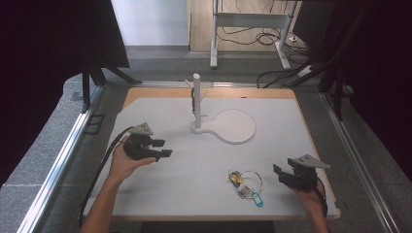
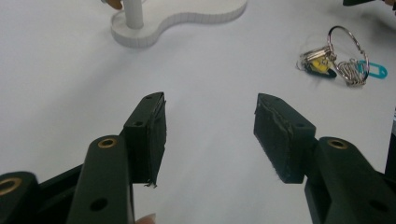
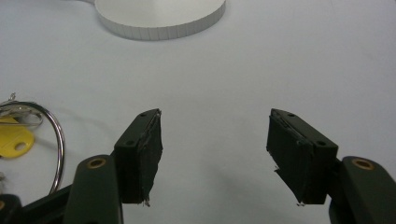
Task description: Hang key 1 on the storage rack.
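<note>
A bunch of keys (image 1: 241, 182) on a wire ring, with a yellow tag and a blue tag (image 1: 256, 200), lies on the white board (image 1: 160, 194) near its front right. My left gripper (image 1: 165, 148) hovers at the left, open and empty, jaws pointing right toward the keys (image 2: 336, 63). At the front right my right gripper (image 1: 277, 172) is also open and empty, just right of the keys; their ring (image 3: 55, 135) and yellow tag (image 3: 14, 140) lie left of its jaws. A white stand (image 1: 197, 102) with an upright post and round flat base (image 1: 235, 127) is at the back centre.
Aluminium rails (image 1: 58, 160) run along both sides of the table. Beyond the far edge, a white table frame (image 1: 248, 22) and loose cables (image 1: 272, 39) sit on the floor. Black curtains hang at left and right.
</note>
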Demonstrator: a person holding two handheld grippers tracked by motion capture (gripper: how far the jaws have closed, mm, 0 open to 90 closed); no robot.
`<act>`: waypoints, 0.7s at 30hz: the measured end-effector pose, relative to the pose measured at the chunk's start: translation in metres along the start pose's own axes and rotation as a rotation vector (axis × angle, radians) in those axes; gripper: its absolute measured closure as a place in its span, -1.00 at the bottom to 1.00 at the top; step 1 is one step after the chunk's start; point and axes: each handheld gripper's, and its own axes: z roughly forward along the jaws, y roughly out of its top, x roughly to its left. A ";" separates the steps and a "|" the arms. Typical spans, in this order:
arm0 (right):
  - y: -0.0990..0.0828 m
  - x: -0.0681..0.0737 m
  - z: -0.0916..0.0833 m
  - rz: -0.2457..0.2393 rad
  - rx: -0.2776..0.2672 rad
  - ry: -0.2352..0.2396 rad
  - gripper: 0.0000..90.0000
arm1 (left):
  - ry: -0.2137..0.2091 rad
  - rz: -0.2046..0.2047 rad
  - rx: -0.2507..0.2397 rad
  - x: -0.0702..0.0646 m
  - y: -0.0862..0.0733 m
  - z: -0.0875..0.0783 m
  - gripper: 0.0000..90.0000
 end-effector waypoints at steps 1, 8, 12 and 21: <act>0.000 0.000 0.000 0.000 0.000 0.000 -0.20 | 0.002 -0.002 0.005 -0.001 -0.003 0.001 -0.01; 0.002 0.002 -0.001 -0.008 0.000 0.001 -0.20 | 0.011 0.011 0.023 -0.007 -0.018 0.002 -0.04; 0.006 0.003 -0.004 -0.018 -0.008 0.005 -0.20 | 0.009 0.012 0.019 -0.010 -0.027 0.001 -0.05; 0.014 0.005 -0.005 -0.046 -0.001 0.039 -0.18 | 0.007 0.014 0.036 -0.014 -0.039 0.000 -0.05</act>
